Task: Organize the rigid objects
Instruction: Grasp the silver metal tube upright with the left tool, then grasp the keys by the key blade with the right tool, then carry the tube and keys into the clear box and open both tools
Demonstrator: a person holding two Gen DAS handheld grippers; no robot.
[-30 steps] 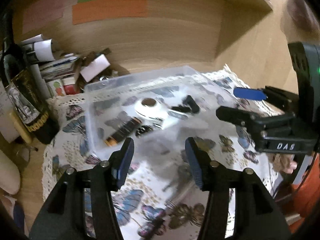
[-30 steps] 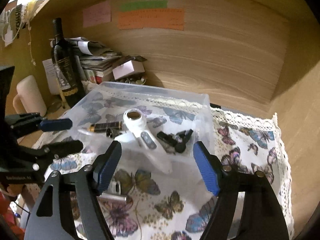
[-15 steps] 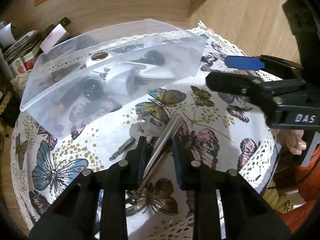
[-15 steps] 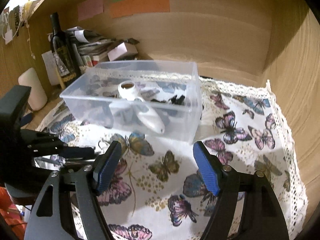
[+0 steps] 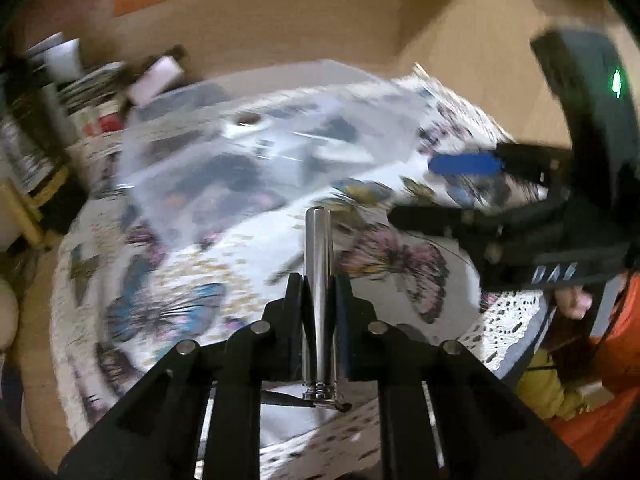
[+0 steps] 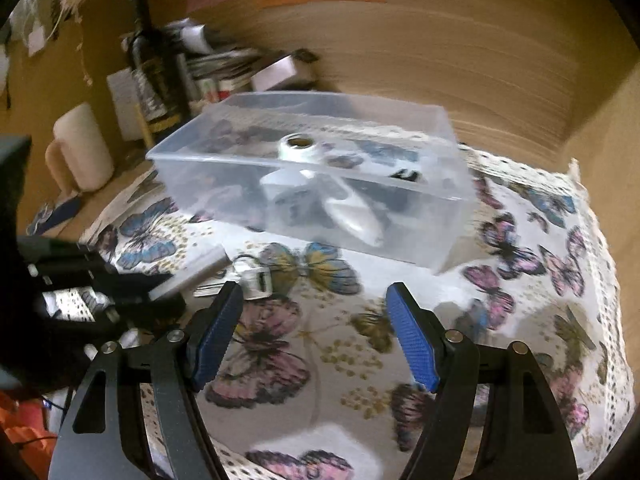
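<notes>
My left gripper (image 5: 319, 300) is shut on a silver metal cylinder (image 5: 319, 264) and holds it above the butterfly cloth (image 5: 192, 276), short of the clear plastic box (image 5: 256, 160). The cylinder points toward the box. In the right wrist view the clear plastic box (image 6: 320, 184) holds a white handheld device (image 6: 320, 188) and several small dark items. My right gripper (image 6: 312, 332) is open and empty above the cloth in front of the box. The left gripper (image 6: 120, 284) shows at its left with the cylinder (image 6: 192, 276). A small metal piece (image 6: 256, 276) lies on the cloth nearby.
A dark wine bottle (image 6: 154, 64), stacked papers and small boxes (image 6: 224, 68) and a cream mug (image 6: 80, 148) stand at the back left. Wooden walls (image 6: 440, 60) close in the back and right. The cloth's lace edge (image 6: 600, 280) runs along the right.
My left gripper has closed fully on the silver cylinder and lifted it off the cloth, tilting up toward the box. My right gripper has stayed open, shifting a little.
</notes>
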